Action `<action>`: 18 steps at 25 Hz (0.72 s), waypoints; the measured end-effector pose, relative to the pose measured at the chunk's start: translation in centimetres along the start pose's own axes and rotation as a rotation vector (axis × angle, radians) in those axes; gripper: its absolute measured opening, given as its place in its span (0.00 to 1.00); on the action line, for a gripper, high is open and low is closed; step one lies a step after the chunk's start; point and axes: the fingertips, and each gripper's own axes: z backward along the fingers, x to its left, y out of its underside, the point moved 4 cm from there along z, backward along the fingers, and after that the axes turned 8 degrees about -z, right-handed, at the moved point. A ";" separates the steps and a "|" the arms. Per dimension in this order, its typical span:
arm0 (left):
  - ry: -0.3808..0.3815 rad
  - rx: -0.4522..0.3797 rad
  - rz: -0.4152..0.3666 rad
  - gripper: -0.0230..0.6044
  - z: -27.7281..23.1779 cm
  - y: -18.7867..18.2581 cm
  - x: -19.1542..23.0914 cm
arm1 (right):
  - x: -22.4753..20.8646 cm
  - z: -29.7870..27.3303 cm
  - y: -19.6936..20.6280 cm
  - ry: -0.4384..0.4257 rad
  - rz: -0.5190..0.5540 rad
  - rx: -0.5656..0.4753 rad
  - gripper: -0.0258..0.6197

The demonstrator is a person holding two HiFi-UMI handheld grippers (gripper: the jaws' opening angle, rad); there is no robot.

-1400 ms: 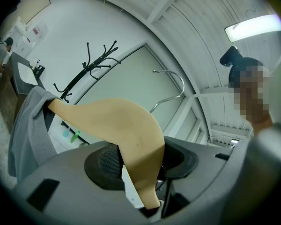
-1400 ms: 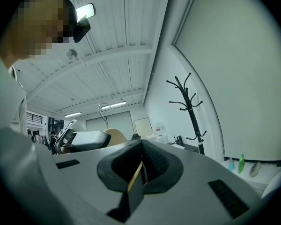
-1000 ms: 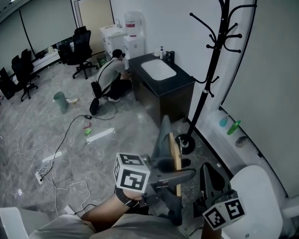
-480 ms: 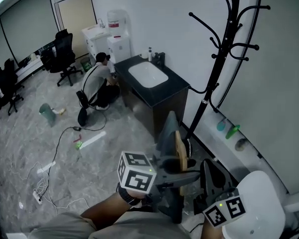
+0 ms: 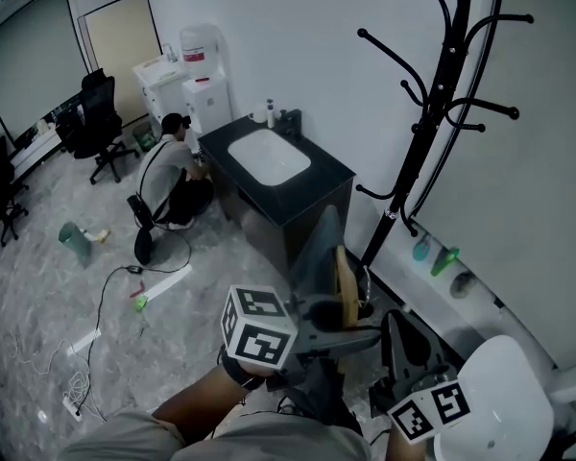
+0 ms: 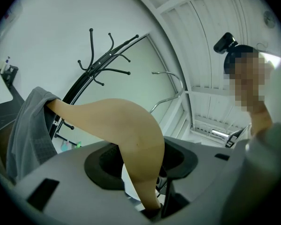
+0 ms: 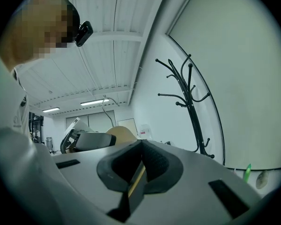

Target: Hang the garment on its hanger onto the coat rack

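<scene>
A wooden hanger carries a grey garment that drapes over its far arm. My left gripper is shut on the hanger; the garment hangs at the left there and the metal hook curves up behind. To the right and lower down, my right gripper has its jaws closed on a thin wood-coloured strip, seemingly the hanger's edge. The black coat rack stands ahead on the right by the wall, apart from the hanger. It also shows as the coat rack beyond the right jaws.
A black cabinet with a white sink stands left of the rack. A person crouches beside it. Cables lie on the floor. Bottles sit at the wall's foot. A white rounded seat is at the lower right.
Both grippers and the hanger have come closer to the coat rack, which now stands larger and nearer. The cabinet and the crouching person have shifted left in view. The grips look unchanged.
</scene>
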 end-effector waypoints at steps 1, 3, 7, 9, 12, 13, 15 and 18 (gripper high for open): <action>-0.002 0.000 0.001 0.36 0.0 -0.4 0.9 | -0.4 -0.6 0.0 -0.001 -0.002 0.000 0.06; -0.007 -0.005 0.007 0.36 0.1 -1.2 2.9 | -1.4 -2.0 -0.2 -0.004 -0.006 0.000 0.06; -0.015 -0.027 0.028 0.36 0.2 -3.5 7.4 | -3.8 -5.4 -1.1 -0.025 -0.002 -0.008 0.06; -0.008 -0.034 0.037 0.36 0.1 -4.9 9.7 | -5.3 -7.6 -1.9 -0.036 0.000 -0.014 0.06; 0.008 -0.035 0.041 0.36 -0.4 -7.0 12.9 | -7.3 -10.9 -3.1 -0.053 0.004 -0.014 0.06; 0.009 -0.035 0.040 0.36 -0.7 -7.7 13.9 | -8.0 -12.0 -3.6 -0.059 0.005 -0.013 0.06; 0.007 -0.032 0.038 0.36 -1.2 -9.0 15.9 | -9.4 -14.0 -4.4 -0.067 0.004 -0.011 0.06; 0.001 -0.022 0.027 0.36 -2.1 -10.6 19.0 | -11.6 -16.5 -5.5 -0.073 0.007 -0.016 0.06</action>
